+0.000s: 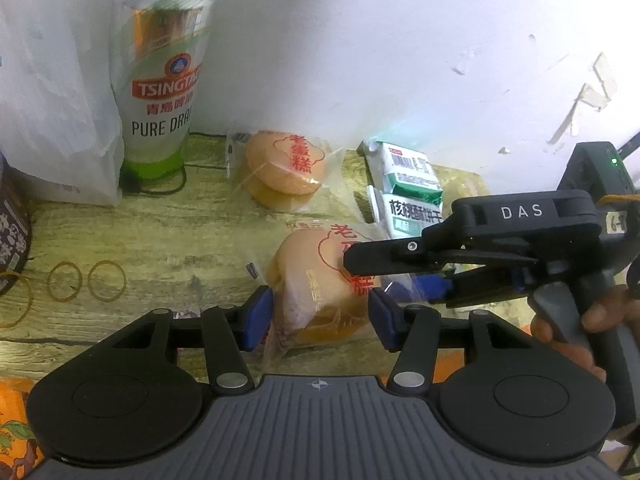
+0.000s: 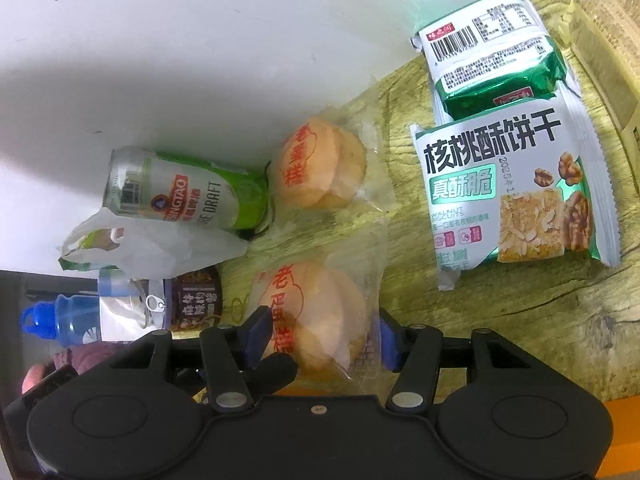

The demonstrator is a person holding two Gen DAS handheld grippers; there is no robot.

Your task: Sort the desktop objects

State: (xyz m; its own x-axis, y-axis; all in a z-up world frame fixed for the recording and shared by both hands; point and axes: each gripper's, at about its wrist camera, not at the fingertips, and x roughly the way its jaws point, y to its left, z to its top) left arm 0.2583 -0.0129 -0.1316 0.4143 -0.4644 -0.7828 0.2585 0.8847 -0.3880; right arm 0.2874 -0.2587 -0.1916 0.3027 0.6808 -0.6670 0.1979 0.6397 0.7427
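Between both grippers' (image 1: 320, 316) pads: wrapped cake (image 1: 320, 280).

A wood-grain tabletop (image 1: 168, 240) carries, beyond the left gripper (image 1: 320, 316), a wrapped cake (image 1: 280, 168), a beer can (image 1: 160, 80), biscuit packets (image 1: 408, 188) and rubber bands (image 1: 86, 280).

Both views are fairly bright under soft, even indoor light, with a washed-out, slightly hazy look. The white wall (image 1: 360, 40) is nearly blown out in the left view; in the right view a broad grey shadow darkens its lower left part. The beer can (image 1: 164, 68) shows glare and slight blur. Fisheye bending curves the edges, and the corners go dark.
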